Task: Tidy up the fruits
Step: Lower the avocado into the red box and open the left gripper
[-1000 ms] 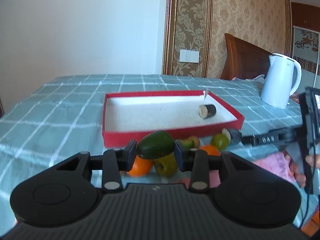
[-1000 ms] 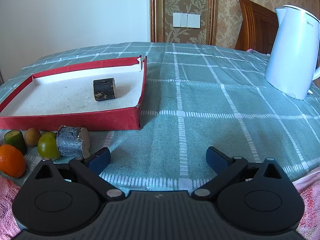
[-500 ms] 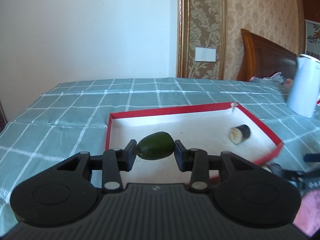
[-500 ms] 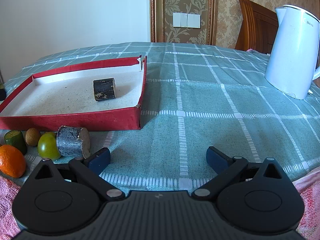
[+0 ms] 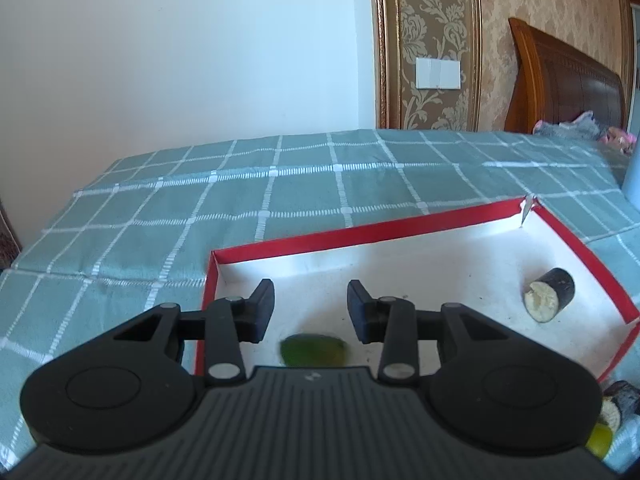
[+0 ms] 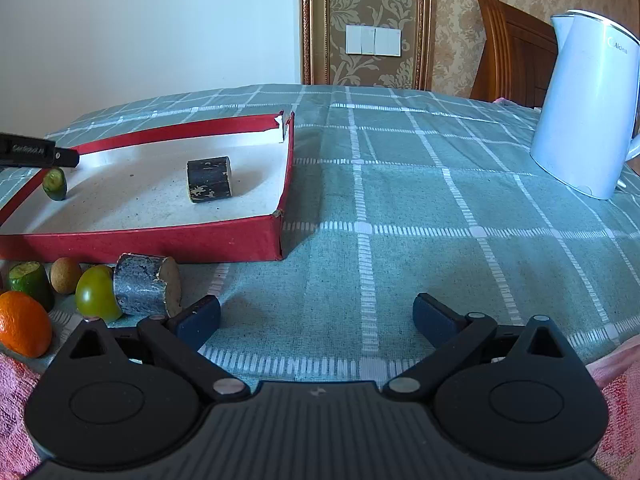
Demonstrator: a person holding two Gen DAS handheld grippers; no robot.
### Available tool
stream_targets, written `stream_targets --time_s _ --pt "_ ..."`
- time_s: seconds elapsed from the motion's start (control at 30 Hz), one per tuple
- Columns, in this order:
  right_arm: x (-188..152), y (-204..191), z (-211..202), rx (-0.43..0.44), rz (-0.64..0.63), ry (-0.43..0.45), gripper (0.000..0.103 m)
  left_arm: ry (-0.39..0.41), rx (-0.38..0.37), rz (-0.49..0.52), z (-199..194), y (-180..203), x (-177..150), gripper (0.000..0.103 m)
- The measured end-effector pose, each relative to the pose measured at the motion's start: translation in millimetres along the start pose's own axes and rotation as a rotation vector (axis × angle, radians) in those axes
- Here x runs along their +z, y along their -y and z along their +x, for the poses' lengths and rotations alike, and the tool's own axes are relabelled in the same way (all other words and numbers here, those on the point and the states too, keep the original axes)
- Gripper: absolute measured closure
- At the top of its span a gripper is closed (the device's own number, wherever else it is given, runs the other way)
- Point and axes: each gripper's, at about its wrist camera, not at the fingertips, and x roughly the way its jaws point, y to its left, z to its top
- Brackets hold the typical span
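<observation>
A red tray (image 5: 360, 236) with a white floor lies on the checked cloth. My left gripper (image 5: 311, 308) hovers over its near left part, jaws apart and empty. Just below them a green fruit (image 5: 314, 350), blurred, is in the tray; in the right wrist view the same green fruit (image 6: 54, 184) sits under a left finger (image 6: 36, 152). A dark cut cylinder (image 5: 548, 300) lies in the tray's right part. My right gripper (image 6: 316, 320) stands open and empty by the table's front edge. Left of it lie another dark cylinder (image 6: 146, 290), a green round fruit (image 6: 96, 294), a kiwi (image 6: 65, 275), a green cut piece (image 6: 30, 282) and an orange (image 6: 24, 330).
A white kettle (image 6: 584, 104) stands at the back right of the table. A pink cloth (image 6: 616, 392) lies at the table's front edge. A wooden headboard and a wall are behind the table.
My left gripper has moved from the loose fruits to over the tray with the green fruit. The fruit has left its jaws and now is in the tray. The right gripper has not moved.
</observation>
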Motion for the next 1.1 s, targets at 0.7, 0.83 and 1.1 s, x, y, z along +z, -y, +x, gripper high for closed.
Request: stream_targets --time_s 0.7,0.83,1.1 --pt "1.1 -0.9 0.5 0.0 0.0 0.0 0.0 0.174 -0.01 -0.012 -113.6 -7.5 -41.5 0.039" --pt "1.1 -1.0 0.4 0.0 0.0 0.0 0.0 0.185 -0.016 -0.03 -147.0 -7.1 -73.2 0.031" --pt "1.0 -1.2 0.4 0.001 0.0 0.0 0.0 0.137 -0.031 -0.028 -173.5 1.8 -127.3 0.023"
